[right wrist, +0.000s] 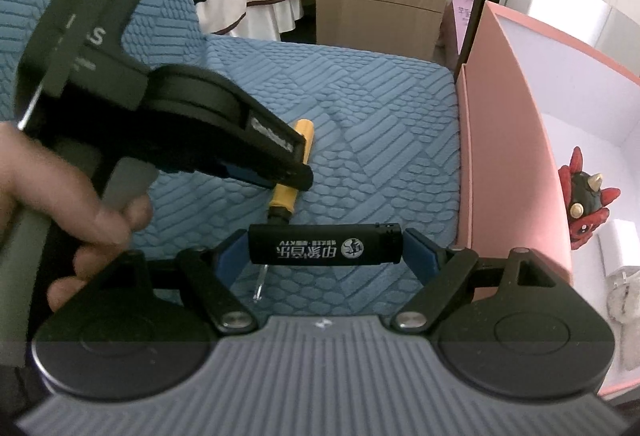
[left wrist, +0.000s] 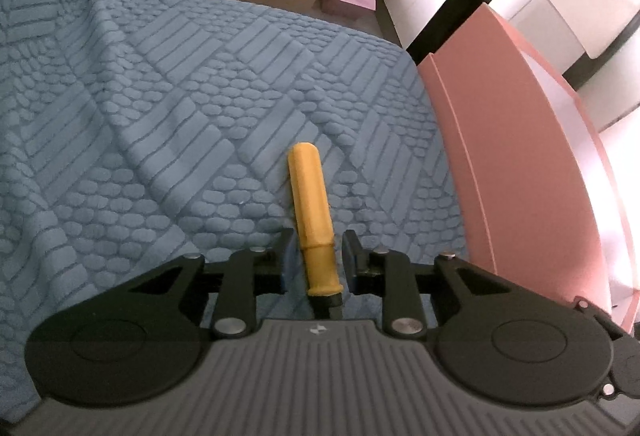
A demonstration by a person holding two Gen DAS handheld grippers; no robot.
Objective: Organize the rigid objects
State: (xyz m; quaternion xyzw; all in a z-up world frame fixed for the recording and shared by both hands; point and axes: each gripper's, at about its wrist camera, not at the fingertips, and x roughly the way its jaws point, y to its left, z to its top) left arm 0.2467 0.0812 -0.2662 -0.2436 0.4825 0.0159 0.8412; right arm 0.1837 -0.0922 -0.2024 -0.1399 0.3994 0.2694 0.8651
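- Progress is judged partial: a red toy [right wrist: 588, 202] is already seen inside the pink box [right wrist: 504, 156] on the right, while two items remain outside it.
- A black lighter [right wrist: 324, 245] is clamped lengthwise by the right gripper [right wrist: 325, 256] near the box.
- A screwdriver [left wrist: 311, 212] lies on the blue cloth [left wrist: 160, 96], handle pointing far, between the slightly parted jaws of the left gripper [left wrist: 318, 256], not yet pinched.
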